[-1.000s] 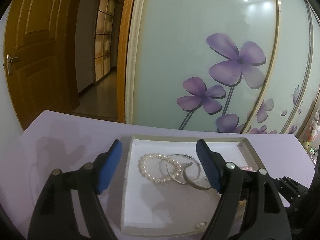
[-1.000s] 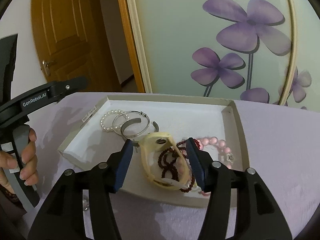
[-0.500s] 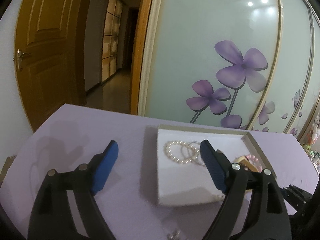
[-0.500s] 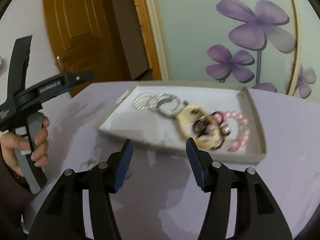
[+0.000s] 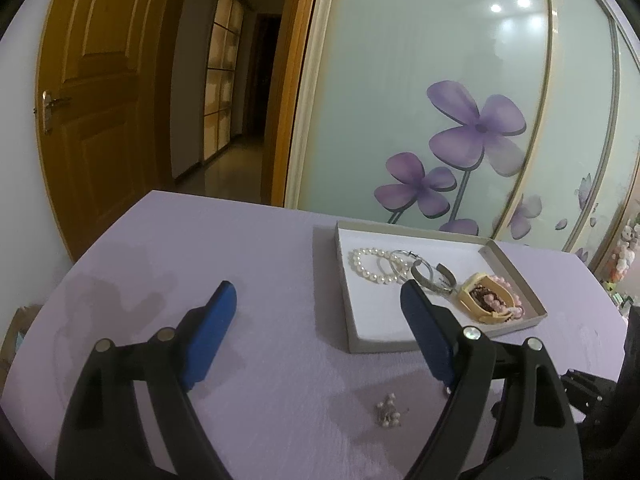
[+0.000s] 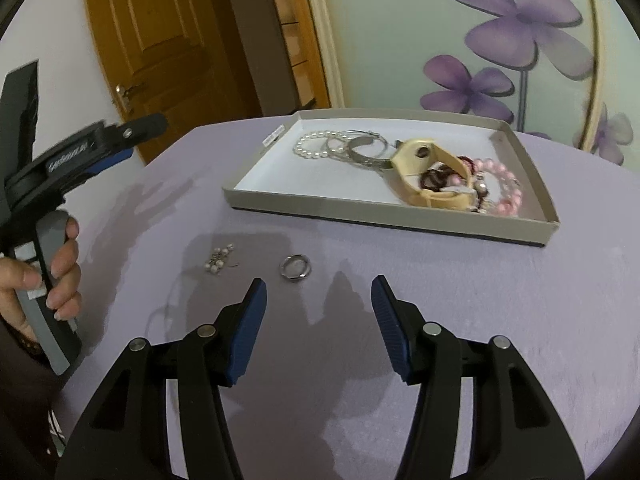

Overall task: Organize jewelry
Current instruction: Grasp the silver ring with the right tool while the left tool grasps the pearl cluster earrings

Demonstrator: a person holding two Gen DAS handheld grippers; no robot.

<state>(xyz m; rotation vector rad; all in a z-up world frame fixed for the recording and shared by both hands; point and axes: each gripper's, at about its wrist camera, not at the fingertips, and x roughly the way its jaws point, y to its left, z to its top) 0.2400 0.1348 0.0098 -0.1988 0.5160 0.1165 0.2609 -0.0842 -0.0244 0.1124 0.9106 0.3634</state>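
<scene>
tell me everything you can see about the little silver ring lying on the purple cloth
The silver ring is a small plain metal band, shiny, with a rounded edge and an open centre showing the purple cloth through it. It lies flat on the cloth, outside the tray and in front of its near wall. A small pearl cluster lies apart to one side. Nothing touches it; the open right gripper sits just short of it.

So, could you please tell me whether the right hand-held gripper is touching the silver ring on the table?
Apart. The right wrist view shows the silver ring lying beyond the open right hand-held gripper, bare purple cloth between them.
</scene>
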